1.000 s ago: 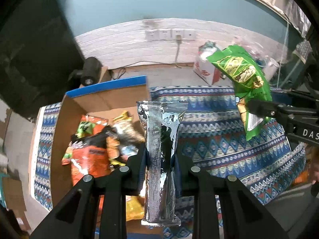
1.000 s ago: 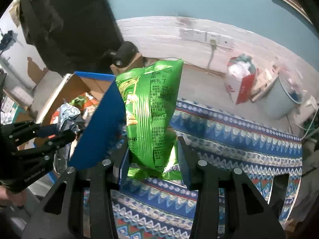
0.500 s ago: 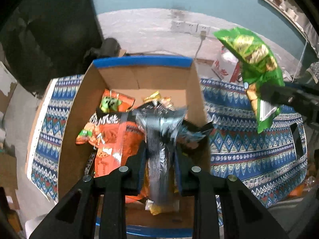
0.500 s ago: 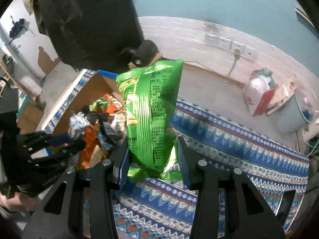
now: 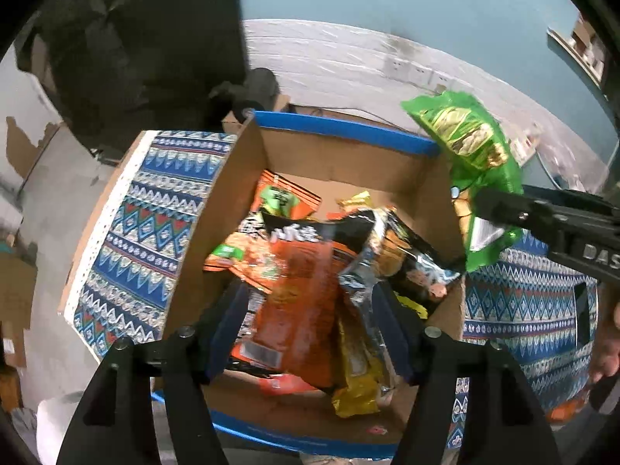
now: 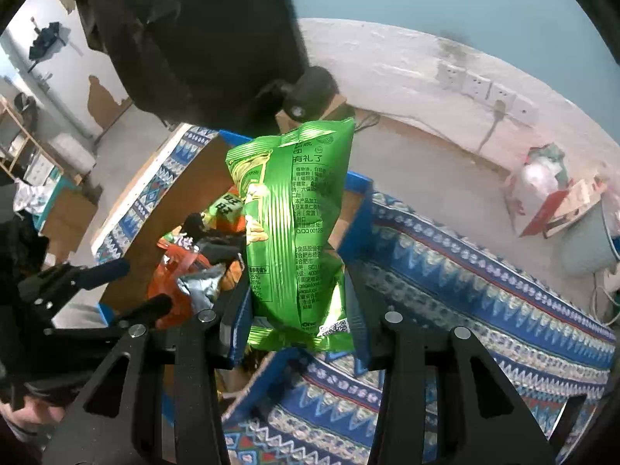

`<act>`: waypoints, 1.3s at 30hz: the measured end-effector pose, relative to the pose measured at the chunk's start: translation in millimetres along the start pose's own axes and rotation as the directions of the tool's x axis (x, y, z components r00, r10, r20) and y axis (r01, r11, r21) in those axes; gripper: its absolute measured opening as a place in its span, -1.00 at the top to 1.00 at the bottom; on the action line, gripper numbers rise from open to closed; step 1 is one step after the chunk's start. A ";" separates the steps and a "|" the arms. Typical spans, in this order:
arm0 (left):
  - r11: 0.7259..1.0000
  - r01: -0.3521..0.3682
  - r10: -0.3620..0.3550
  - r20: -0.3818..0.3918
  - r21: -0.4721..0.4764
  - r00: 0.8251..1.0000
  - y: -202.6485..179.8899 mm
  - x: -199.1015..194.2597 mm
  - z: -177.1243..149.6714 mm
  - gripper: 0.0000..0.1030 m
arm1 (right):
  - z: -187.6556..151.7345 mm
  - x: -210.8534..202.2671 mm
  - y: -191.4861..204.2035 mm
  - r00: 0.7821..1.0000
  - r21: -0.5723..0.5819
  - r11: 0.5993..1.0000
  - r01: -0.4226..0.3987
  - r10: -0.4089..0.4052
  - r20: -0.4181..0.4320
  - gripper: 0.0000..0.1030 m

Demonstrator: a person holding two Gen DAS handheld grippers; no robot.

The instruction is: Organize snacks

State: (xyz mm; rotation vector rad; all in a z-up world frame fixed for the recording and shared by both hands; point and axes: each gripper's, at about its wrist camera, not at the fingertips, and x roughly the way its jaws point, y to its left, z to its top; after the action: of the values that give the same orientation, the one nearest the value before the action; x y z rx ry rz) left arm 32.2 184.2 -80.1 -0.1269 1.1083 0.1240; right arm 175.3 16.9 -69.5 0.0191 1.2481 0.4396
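Observation:
A cardboard box with a blue rim [image 5: 341, 155] stands on the patterned cloth and holds several snack bags, an orange one [image 5: 298, 283] on top. My left gripper [image 5: 310, 310] is open above the box; the silver packet [image 5: 360, 275] lies loose between its fingers on the pile. My right gripper [image 6: 296, 310] is shut on a green snack bag [image 6: 298, 232], held upright over the box's right edge. The green bag [image 5: 472, 170] and right gripper also show at the right of the left wrist view. The left gripper [image 6: 128, 290] shows at the left of the right wrist view.
The table carries a blue patterned cloth [image 6: 465, 310]. A dark hanging cloth [image 6: 186, 38] and a black round device [image 6: 310, 89] stand behind the box. A red-and-white bag [image 6: 542, 190] and a grey bucket [image 6: 593, 240] sit on the floor by the wall sockets.
My left gripper moved over the box, opened and let go of the silver packet, which now lies on the pile. My right gripper carried the green bag left toward the box.

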 end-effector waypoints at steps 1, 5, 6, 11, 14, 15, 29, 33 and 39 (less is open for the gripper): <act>1.000 -0.002 0.002 0.003 -0.006 1.000 2.1 -1.3 0.1 -0.32 | 1.9 2.2 1.3 1.000 -0.002 1.000 -0.001 0.001 -0.003 0.18; 0.999 -0.019 0.020 0.019 -0.028 1.000 11.4 -6.1 0.6 -0.39 | 13.6 12.6 11.4 1.000 -0.008 1.000 -0.014 0.014 -0.011 0.18; 0.999 -0.024 0.024 0.022 -0.029 0.999 13.5 -6.0 0.5 -0.44 | 15.6 14.2 14.3 1.000 -0.010 1.000 -0.018 0.018 -0.013 0.18; 0.998 -0.060 0.061 0.035 -0.023 0.998 22.4 -7.9 0.1 -0.45 | 25.1 25.1 31.7 0.999 -0.031 0.999 -0.041 0.040 -0.026 0.18; 0.997 -0.075 0.076 0.043 -0.022 0.996 24.4 -10.8 0.0 -0.45 | 27.5 31.5 41.0 0.998 -0.048 0.997 -0.057 0.055 -0.041 0.17; 0.996 -0.083 0.084 0.045 -0.021 0.995 25.4 -12.4 0.0 -0.46 | 28.1 32.8 43.1 0.997 -0.050 0.997 -0.060 0.058 -0.044 0.14; 0.992 -0.127 0.126 0.127 -0.002 0.984 15.7 -48.6 -1.9 -0.69 | 20.9 -12.5 35.9 0.998 -0.046 0.998 -0.033 0.035 0.052 -0.25; 0.991 -0.132 0.128 0.140 0.018 0.982 9.3 -59.2 -3.0 -0.69 | 7.9 -30.1 30.2 0.998 -0.045 0.999 -0.003 0.006 0.070 -0.39; 0.990 -0.140 0.133 0.173 0.033 0.976 -0.5 -76.7 -5.6 -0.82 | -13.6 -61.2 20.3 0.993 -0.034 0.998 0.044 -0.040 0.112 -0.56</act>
State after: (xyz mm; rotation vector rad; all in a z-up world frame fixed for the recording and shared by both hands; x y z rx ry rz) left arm -6.4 180.0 -13.7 0.0006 0.9481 0.2288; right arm 141.5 12.1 -13.1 -0.0134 1.1286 0.4191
